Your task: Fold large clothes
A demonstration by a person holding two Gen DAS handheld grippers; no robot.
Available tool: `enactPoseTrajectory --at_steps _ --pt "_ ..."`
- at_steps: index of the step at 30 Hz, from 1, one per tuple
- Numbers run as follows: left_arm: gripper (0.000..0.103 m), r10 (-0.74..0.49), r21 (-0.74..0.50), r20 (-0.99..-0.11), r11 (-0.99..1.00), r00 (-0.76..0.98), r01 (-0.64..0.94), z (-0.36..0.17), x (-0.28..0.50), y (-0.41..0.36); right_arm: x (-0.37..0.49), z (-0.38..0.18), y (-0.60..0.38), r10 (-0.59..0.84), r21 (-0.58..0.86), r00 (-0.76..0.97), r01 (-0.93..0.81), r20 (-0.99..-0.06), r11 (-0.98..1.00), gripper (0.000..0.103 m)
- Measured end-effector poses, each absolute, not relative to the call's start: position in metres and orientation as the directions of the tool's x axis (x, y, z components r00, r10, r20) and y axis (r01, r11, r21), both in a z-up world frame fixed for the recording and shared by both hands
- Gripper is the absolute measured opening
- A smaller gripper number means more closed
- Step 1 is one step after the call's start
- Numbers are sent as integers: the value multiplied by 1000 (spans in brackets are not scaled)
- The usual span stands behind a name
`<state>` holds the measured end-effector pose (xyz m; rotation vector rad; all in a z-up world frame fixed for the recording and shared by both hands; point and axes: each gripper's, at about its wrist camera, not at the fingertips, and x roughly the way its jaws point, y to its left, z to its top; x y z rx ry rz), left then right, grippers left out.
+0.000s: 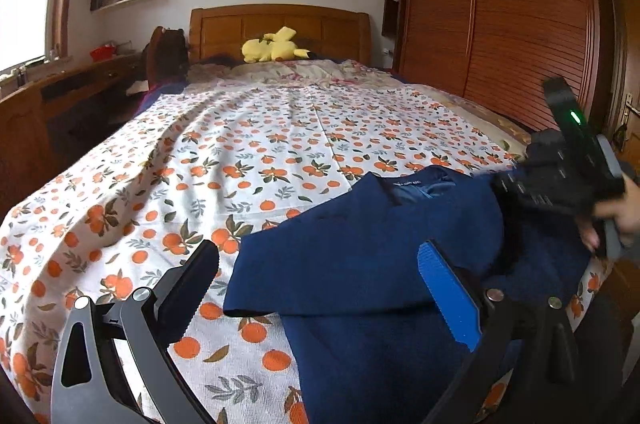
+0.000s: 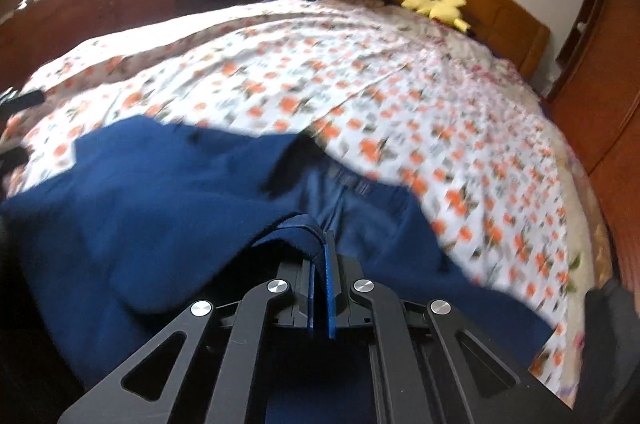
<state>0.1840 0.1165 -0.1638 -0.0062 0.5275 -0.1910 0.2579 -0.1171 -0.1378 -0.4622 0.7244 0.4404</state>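
- Lying at the near end of the bed point(image 1: 100, 224), in the left wrist view, the dark blue garment point(image 1: 360, 264) rests on the orange-print sheet point(image 1: 280, 152), with its collar and label turned toward the headboard point(image 1: 280, 28).
- One flap of the garment is folded across its body, and that edge runs slantwise toward the near left.
- The left hand-held gripper point(image 1: 324, 288) stands wide apart, nothing between its fingers: the black finger point(image 1: 192, 288) is over the sheet just left of the cloth, the blue-padded finger point(image 1: 448, 300) over the garment itself.
- At the right edge, the right hand-held gripper point(image 1: 560, 176) is seen from outside as a black body with a green light, held by a person's hand point(image 1: 616, 216) above the garment's right side; its fingertips are not visible from here.
- A yellow plush toy point(image 1: 272, 50) lies at the headboard, and a brown wardrobe point(image 1: 500, 12) stands on the right.
- Seen from the right wrist view, which is blurred, the right hand-held gripper point(image 2: 322, 256) is pinched closed on a raised fold of the blue garment point(image 2: 160, 208), the cloth rising between the blue pads point(image 2: 329, 284).
- The garment spreads leftward and toward the camera from that pinch, over the sheet point(image 2: 360, 72).
- The plush toy point(image 2: 436, 4) lies far off by the headboard point(image 2: 480, 0), well apart from the garment.
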Motion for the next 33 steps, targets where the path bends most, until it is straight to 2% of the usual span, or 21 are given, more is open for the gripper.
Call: enactPoseTrajectory --at_steps 8,17,23,24,27,33 --pt "100 -178 -56 -509 983 842 173 -169 188 120 329 -132 -100 178 -298 712 -489 -680 820 3" --pt "100 -179 -74 -516 984 838 164 -171 194 127 377 -151 -90 154 -273 695 -462 -703 844 3" --pt "100 -179 -77 -512 984 840 162 -170 194 130 392 -158 -99 82 -280 699 -387 -711 879 26" --pt "100 -178 -77 -513 984 840 162 -170 194 130 394 -157 -101 71 -280 702 -372 -709 885 33" --pt "100 -175 -76 -514 984 840 158 -170 195 130 396 -150 -108 26 -314 748 -310 -663 897 34" --pt "100 -178 -77 -491 984 853 161 -162 191 126 374 -123 -123 115 -250 765 -344 -634 905 40"
